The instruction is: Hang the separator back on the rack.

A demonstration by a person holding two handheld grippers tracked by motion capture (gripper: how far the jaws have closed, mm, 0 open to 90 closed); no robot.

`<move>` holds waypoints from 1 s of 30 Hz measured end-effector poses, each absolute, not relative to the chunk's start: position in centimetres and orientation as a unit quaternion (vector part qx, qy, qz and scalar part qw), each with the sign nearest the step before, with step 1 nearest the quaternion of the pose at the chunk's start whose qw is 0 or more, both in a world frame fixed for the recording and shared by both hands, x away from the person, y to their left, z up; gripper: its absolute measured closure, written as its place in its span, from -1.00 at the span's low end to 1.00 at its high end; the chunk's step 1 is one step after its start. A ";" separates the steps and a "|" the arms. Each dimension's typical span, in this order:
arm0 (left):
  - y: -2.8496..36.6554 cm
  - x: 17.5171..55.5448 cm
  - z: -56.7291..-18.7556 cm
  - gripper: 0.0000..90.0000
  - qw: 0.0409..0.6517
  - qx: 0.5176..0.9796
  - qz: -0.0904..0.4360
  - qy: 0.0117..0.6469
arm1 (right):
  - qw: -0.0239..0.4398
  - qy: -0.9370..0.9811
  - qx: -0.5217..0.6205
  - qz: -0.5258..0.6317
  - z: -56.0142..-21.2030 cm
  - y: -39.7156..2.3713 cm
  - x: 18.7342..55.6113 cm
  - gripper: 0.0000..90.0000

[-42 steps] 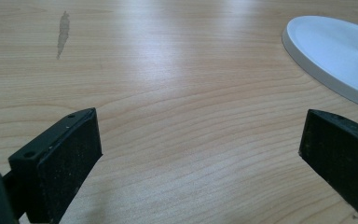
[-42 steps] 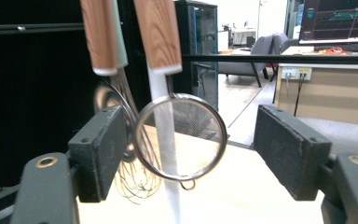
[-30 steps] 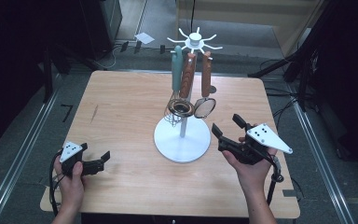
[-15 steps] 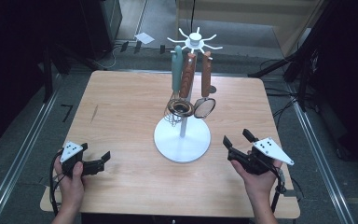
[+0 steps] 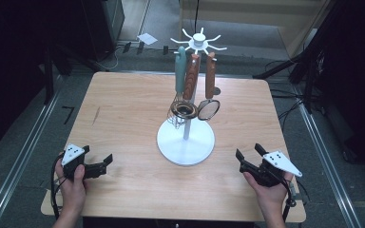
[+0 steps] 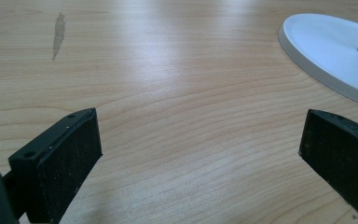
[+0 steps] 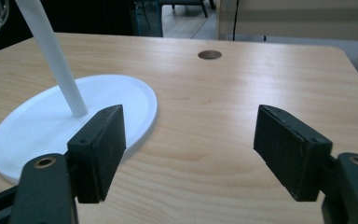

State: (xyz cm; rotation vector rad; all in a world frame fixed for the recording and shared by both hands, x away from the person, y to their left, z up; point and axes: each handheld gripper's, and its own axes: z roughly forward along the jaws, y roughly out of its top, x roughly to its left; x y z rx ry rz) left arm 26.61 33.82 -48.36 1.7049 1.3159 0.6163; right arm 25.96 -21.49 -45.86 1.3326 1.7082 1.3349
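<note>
Wooden table; one white stand; three hanging utensils.

The right claw has drawn back from the stand toward the table's near edge.

Pale woodgrain table, white stand, brown handles, teal handle, black fingers
</note>
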 end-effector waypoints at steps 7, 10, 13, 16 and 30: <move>33.8 26.6 -48.4 -1.00 0.436 0.687 0.245 0.527 | 0.289 0.640 0.518 0.489 -47.1 -23.2 25.2 -0.41; 33.8 26.6 -48.4 -1.00 0.436 0.688 0.245 0.527 | 0.291 0.639 0.526 0.480 -47.7 -24.0 25.0 -0.41; 33.8 26.6 -48.4 -1.00 0.436 0.687 0.245 0.527 | 0.295 0.639 0.531 0.471 -48.3 -24.7 24.9 -0.41; 33.8 26.6 -48.4 -1.00 0.435 0.688 0.245 0.527 | 0.296 0.640 0.537 0.463 -48.8 -25.3 24.8 -0.41; 33.8 26.7 -48.4 -1.00 0.438 0.687 0.240 0.528 | 0.303 0.635 0.559 0.439 -49.9 -28.8 24.7 -0.43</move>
